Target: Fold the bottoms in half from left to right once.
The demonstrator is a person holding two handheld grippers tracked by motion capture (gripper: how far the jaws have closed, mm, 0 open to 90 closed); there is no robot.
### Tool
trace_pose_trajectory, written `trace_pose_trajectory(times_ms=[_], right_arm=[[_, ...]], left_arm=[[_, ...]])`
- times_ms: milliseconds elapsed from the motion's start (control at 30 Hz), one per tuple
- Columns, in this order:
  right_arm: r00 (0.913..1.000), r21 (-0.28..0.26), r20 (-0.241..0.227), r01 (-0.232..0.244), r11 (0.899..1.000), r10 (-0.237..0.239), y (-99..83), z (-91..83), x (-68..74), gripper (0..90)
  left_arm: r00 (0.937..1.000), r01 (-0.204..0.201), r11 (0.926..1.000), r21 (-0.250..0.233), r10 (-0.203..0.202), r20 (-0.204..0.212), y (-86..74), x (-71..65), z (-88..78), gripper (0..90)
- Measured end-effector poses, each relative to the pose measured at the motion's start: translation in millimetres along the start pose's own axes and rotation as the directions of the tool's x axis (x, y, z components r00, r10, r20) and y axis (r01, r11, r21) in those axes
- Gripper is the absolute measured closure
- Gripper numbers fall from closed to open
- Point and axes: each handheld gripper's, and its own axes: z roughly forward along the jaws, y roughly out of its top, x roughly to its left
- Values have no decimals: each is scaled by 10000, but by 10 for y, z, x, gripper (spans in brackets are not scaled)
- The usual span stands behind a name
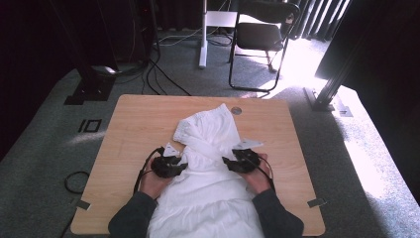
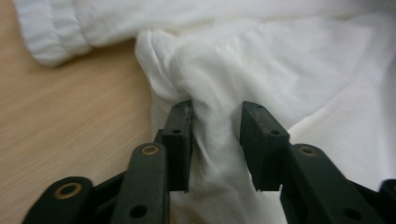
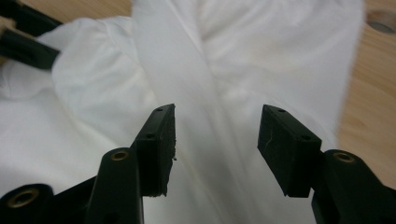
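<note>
White garment (image 1: 208,173): thin, soft, light cloth; judged limp, will sag and bunch, so best taken at a gathered fold or hem rather than a flat panel. It spills over the near edge of the table (image 1: 129,119) and runs up the middle toward the far edge. Left gripper (image 1: 171,167) at the cloth's left border: jaws parted, a bunched ridge between them, left pad touching, right pad apart. Right gripper (image 1: 236,163) on the right border: jaws spread, flat cloth beneath, nothing pinched.
</note>
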Motion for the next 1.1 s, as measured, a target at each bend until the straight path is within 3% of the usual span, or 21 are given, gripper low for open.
trace_pose_trajectory(times_ms=[100, 233, 267, 333, 400, 467, 600, 633, 733, 800, 833, 933, 1000, 1100], right_arm=[[9988, 255, -189, 454, 9986, -450, 175, 281, 148, 425], [9941, 880, 25, 1079, 9903, -1085, 305, 608, 290, 393], [9930, 1017, 100, 1164, 9880, -1180, 319, 671, 291, 422], [9911, 1249, 398, 1209, 9848, -1267, 333, 730, 241, 599], [9970, 893, 598, 442, 9950, -496, 352, 655, 90, 775], [9941, 540, 1072, 91, 9985, -148, 362, 545, -44, 858], [9791, -294, 1702, -1075, 9938, 1109, 321, 250, -427, 878], [9748, -469, 1628, -1469, 9880, 1527, 276, 188, -545, 878], [9674, -402, 1400, -2073, 9774, 2110, 143, 201, -722, 870], [9645, -75, 1446, -2221, 9750, 2209, 44, 312, -773, 829], [9606, 128, 1698, -2255, 9742, 2201, -1, 372, -791, 816], [9482, 444, 1786, -2745, 9605, 2627, -102, 475, -854, 797], [9489, 564, 1834, -2710, 9609, 2569, -134, 487, -860, 792], [9505, 678, 1954, -2587, 9636, 2415, -147, 479, -857, 773]], left_arm=[[10000, -20, 9998, 214, 19, 38, -28, -9, 97, 774], [10000, -12, 9998, 216, 12, 7, -40, -10, 117, 807], [10000, -28, 9998, 217, 28, 11, -44, -11, 116, 812], [10000, -27, 9999, 162, 26, 33, -52, -7, 116, 817], [10000, 34, 9999, 102, -35, 51, -60, -4, 117, 817], [10000, 74, 10000, 31, -74, 28, -66, -14, 118, 818], [10000, -41, 10000, 87, 41, -42, -72, -26, 110, 823], [10000, -49, 9999, 92, 49, -21, -71, -27, 111, 823], [9999, -122, 9998, 145, 122, 13, -58, -44, 121, 822], [9998, -187, 9996, 200, 188, -54, -52, -56, 121, 821], [9998, -178, 9996, 198, 179, -38, -53, -55, 120, 819], [10000, -44, 9997, 238, 42, 63, -55, -37, 114, 795], [9998, 71, 9997, 232, -75, 168, -56, -25, 111, 765], [9993, 84, 9991, 408, -98, 355, -22, 7, 55, 622]])
